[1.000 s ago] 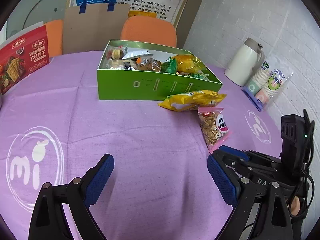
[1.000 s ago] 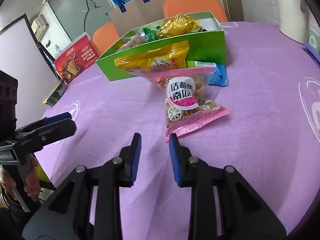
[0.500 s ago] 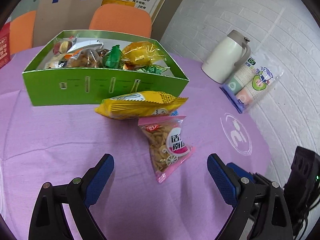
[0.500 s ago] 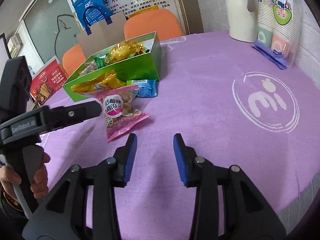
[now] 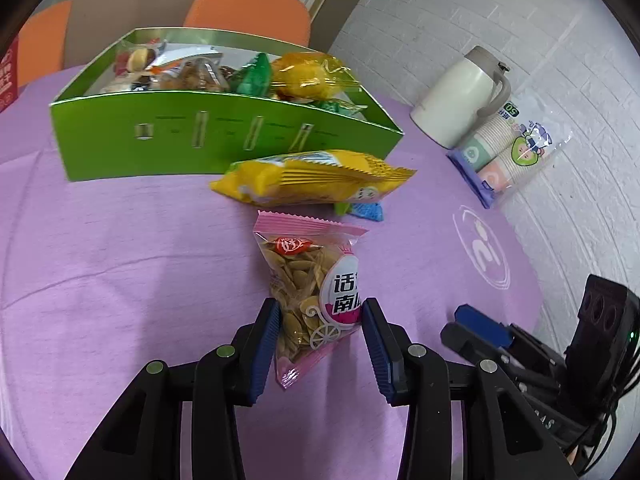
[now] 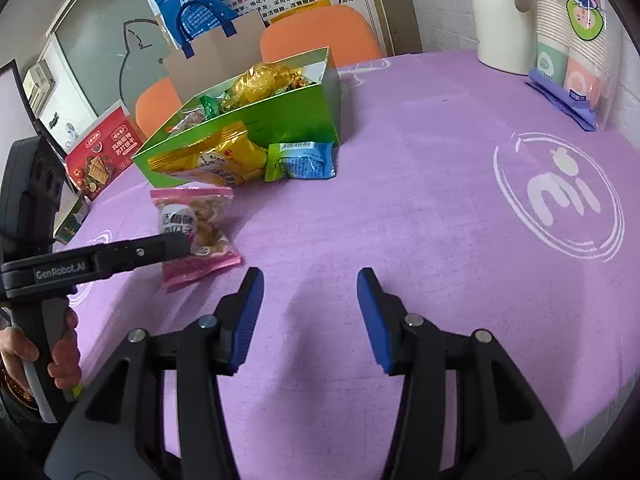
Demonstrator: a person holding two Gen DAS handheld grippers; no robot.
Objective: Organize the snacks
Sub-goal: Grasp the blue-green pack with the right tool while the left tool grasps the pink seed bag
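A pink packet of seeds (image 5: pixel 308 272) (image 6: pixel 200 216) lies on the purple tablecloth (image 5: pixel 120 280). My left gripper (image 5: pixel 320 332) (image 6: pixel 176 244) has a pad on each side of it, and its jaws are closing and touch its edges. Behind it lie a yellow snack bag (image 5: pixel 308 180) (image 6: pixel 216 160) and a small blue-and-green packet (image 6: pixel 300 160) against the green box (image 5: pixel 200 140) (image 6: pixel 280 116), which holds several snacks. My right gripper (image 6: pixel 310 312) (image 5: pixel 476 324) hovers over bare cloth to the right, its jaws opening with nothing between them.
A white thermos (image 5: pixel 460 96) (image 6: pixel 500 16) and a pack of paper cups (image 5: pixel 508 148) (image 6: pixel 572 40) stand by the brick wall at the right. A red biscuit box (image 6: pixel 100 152) stands far left. Orange chairs (image 5: pixel 248 12) and a paper bag are behind the table.
My left gripper moved forward over the pink seed packet and narrowed its jaws from wide onto it. The right gripper swung right, away from the packet, and widened its jaws.
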